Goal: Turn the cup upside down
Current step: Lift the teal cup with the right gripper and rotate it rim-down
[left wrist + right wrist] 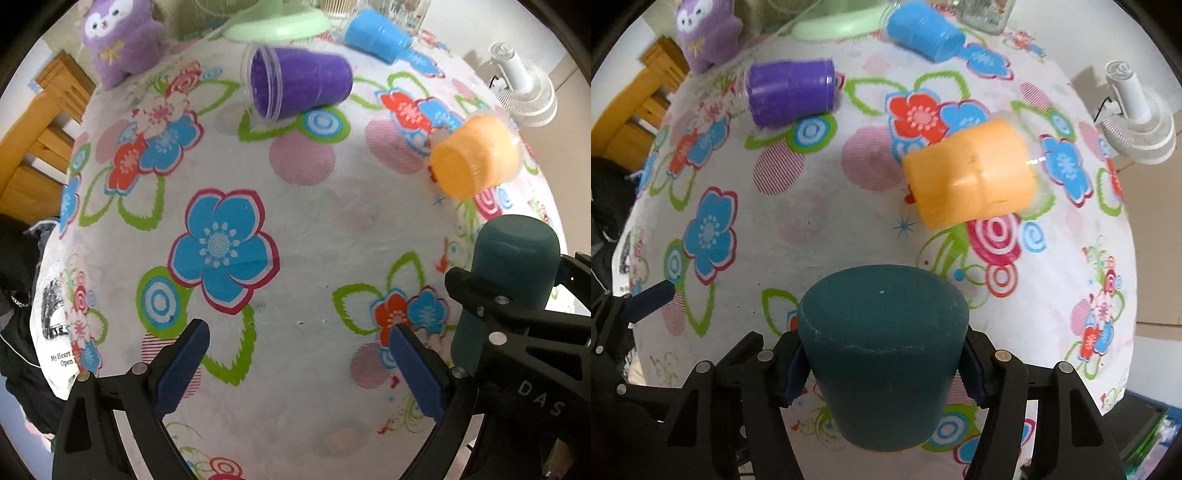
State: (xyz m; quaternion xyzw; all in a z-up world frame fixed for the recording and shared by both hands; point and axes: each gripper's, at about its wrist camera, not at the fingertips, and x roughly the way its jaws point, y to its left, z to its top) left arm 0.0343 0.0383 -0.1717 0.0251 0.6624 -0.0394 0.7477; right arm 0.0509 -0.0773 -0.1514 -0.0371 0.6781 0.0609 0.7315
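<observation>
My right gripper [882, 363] is shut on a dark teal cup [882, 350], held base-up with its closed bottom toward the camera, above the near edge of the flowered table. The same cup [513, 273] shows at the right of the left wrist view, clamped in the right gripper. My left gripper [299, 362] is open and empty over the tablecloth [295, 258]. An orange cup [971, 177] lies on its side mid-table. A purple cup [299, 81] lies on its side farther back. A blue cup [923, 29] lies on its side near the far edge.
A purple plush toy [118, 40] sits at the far left corner. A light green fan base [277, 26] stands at the back. A white fan [1137, 122] lies off the table's right side. A wooden chair [33, 147] stands to the left.
</observation>
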